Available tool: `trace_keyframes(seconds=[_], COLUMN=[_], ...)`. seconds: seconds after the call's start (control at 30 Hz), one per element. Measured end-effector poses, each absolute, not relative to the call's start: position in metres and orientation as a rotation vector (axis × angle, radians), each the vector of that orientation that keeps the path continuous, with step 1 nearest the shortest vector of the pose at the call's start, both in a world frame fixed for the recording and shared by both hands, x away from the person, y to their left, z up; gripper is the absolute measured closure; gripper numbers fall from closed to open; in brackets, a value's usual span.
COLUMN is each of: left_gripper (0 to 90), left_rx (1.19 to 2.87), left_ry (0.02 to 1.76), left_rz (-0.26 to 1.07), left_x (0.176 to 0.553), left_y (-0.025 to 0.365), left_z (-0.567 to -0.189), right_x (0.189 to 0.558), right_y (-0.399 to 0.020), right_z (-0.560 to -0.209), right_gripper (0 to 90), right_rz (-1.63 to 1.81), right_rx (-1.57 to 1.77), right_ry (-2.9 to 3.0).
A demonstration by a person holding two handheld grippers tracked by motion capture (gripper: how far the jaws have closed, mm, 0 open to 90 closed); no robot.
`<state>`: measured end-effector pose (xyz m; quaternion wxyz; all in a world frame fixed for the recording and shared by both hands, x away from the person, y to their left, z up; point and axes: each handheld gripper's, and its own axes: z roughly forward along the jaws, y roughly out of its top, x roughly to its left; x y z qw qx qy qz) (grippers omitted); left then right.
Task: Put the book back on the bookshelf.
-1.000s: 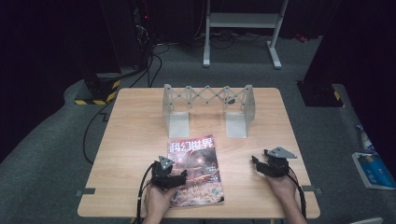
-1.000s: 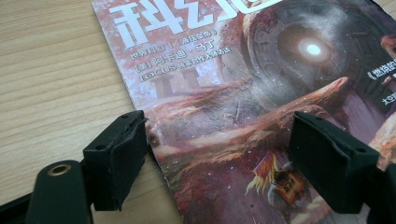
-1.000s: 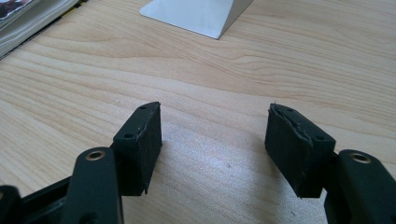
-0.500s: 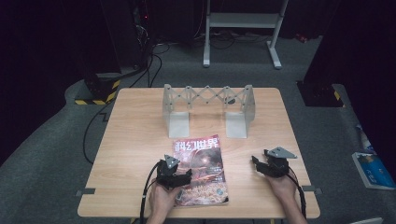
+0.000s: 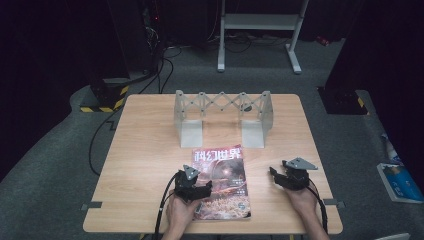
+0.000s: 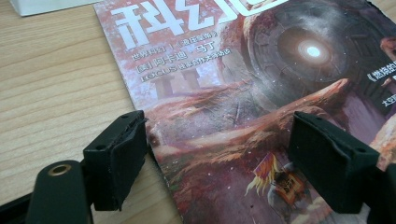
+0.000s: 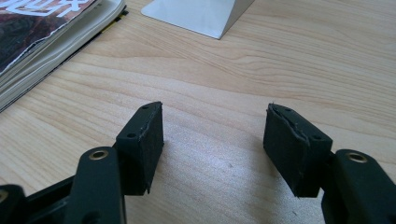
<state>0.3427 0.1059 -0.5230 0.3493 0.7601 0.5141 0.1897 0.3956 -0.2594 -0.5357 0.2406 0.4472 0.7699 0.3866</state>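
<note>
The magazine [image 5: 221, 182] is lying flat on the wooden table [image 5: 145, 150], just in front of the grey folding rack [image 5: 222, 117] and on the person's side of it, its cover facing up. The left gripper [image 5: 192, 187] is hovering over the near left part of that cover, its jaws spread wide. In the left gripper view one pad [image 6: 119, 156] is sitting right at the magazine's left edge and the other [image 6: 329, 158] is hanging over the printed cover — nothing is being pinched. The right gripper [image 5: 286, 176] is resting on bare table to the right of the magazine and apart from it, its jaws likewise standing open with only wood grain between them.

Judging by this, the step in hand is nudging or squaring the magazine ahead of the rack. To do it well, the left gripper should be pressing low and evenly on the cover, pushing along the table rather than digging into the edge, since the thin cover looks likely to curl or lift. Keeping the spine parallel to the rack's front feet matters — a skewed push would be turning the magazine. The right gripper could be steadying the magazine's right side, where the pages are showing loosely stacked.
</note>
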Motion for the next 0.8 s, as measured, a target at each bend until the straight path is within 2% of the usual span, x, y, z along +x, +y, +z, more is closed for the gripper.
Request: trace_keyframes(seconds=[0.53, 0.8], left_gripper=[19.8, 19.8], left_rx=[1.994, 1.996], left_ry=[1.297, 1.287], left_rz=[0.465, 0.463], left_x=[0.348, 0.35], left_y=[0.087, 0.078], left_z=[-0.522, -0.522], right_x=[0.396, 0.397], right_y=[-0.259, -0.257], right_z=[-0.535, -0.529], right_gripper=[38.8, 44.9], right_rz=[1.056, 1.077], right_rx=[1.226, 1.285], right_ry=[2.111, 2.146])
